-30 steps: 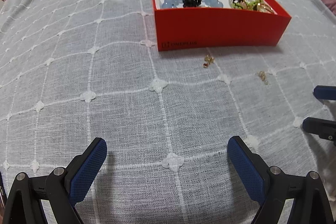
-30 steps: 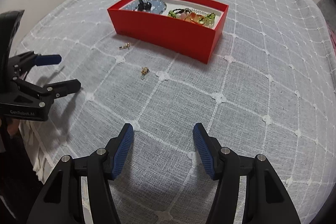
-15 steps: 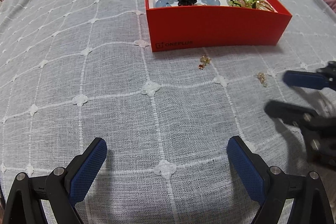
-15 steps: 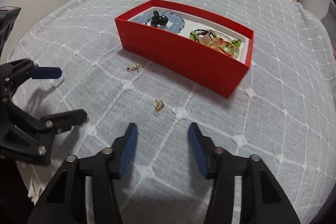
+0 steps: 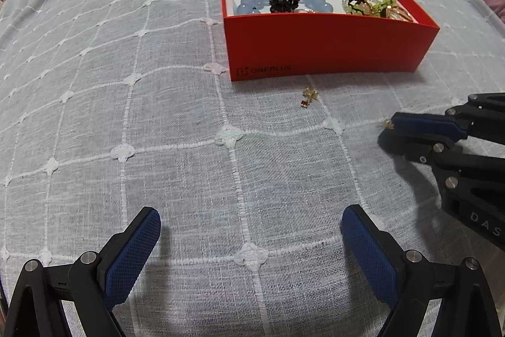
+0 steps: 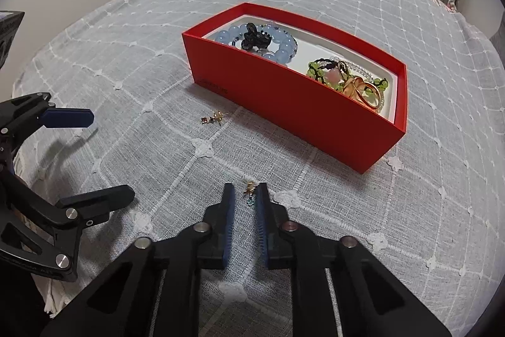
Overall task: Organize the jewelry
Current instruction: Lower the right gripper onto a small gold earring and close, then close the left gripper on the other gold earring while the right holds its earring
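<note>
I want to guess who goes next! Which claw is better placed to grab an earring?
The right claw. Its fingers already sit on either side of the near earring. The left claw hangs wide open, far from both.

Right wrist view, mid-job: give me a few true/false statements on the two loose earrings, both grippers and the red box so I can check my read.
1. The right gripper has its fingers on either side of a loose earring on the cloth. True; a narrow gap remains.
2. The left gripper holds the other earring. False: it is open and empty; that earring lies on the cloth near the red box.
3. The blue bead bracelet lies inside the box. True.
4. The box has its lid on. False: it is open-topped.
5. A black hair claw sits on the cloth. False: it rests on the bracelet in the box.
</note>
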Demonstrator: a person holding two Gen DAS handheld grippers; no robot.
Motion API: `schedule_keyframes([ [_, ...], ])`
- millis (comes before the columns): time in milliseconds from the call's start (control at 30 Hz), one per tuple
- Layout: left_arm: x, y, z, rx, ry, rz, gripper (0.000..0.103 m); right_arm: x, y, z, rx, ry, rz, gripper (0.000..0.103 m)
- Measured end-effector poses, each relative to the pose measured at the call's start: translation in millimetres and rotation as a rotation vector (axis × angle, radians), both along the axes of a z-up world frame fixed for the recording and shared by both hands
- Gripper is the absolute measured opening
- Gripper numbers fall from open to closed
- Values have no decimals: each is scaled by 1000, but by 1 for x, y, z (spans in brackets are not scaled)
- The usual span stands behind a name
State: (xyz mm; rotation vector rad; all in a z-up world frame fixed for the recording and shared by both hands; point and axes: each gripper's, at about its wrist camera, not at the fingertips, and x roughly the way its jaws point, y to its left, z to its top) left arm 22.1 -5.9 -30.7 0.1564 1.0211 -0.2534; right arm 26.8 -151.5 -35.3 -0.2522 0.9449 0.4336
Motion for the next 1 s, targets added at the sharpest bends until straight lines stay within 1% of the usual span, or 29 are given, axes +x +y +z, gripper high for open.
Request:
schedule_keyframes([
  [100, 2, -1, 1, -24, -26, -23, 96, -1, 1, 1, -1, -2, -4, 4],
  [167, 5, -3, 2, -44, -36, -34, 93, -2, -1, 2, -3, -6, -5, 4],
  [233, 9, -4, 3, -84, -34, -47, 83, -3, -4, 3, -1, -8, -11, 4],
  [267, 11, -5, 2, -101, -31, -54, 81, -4, -7, 4, 1, -9, -14, 4],
  [300, 14, -7, 2, -119, -30, -63, 77, -5, -9, 6, 4, -12, -19, 4],
  [333, 16, -10, 2, -130, -34, -70, 72, -5, -11, 7, 8, -14, -24, 4],
  [367, 17, -13, 2, -131, -43, -77, 69, -5, -13, 9, 12, -16, -28, 4],
  [433, 21, -22, 4, -129, -62, -100, 54, -5, -18, 11, 20, -17, -35, 4],
  [467, 23, -25, 4, -130, -70, -104, 50, -5, -20, 12, 23, -16, -38, 4],
  [533, 29, -28, 2, -151, -64, -110, 36, -6, -23, 14, 27, -16, -41, 4],
  [600, 36, -33, 1, -154, -64, -106, 32, -7, -26, 15, 31, -16, -43, 4],
  [867, 45, -49, -3, -104, -87, -119, 22, -10, -34, 20, 36, -19, -48, 4],
  [1000, 50, -56, -4, -75, -94, -103, 14, -9, -38, 22, 39, -18, -58, 4],
])
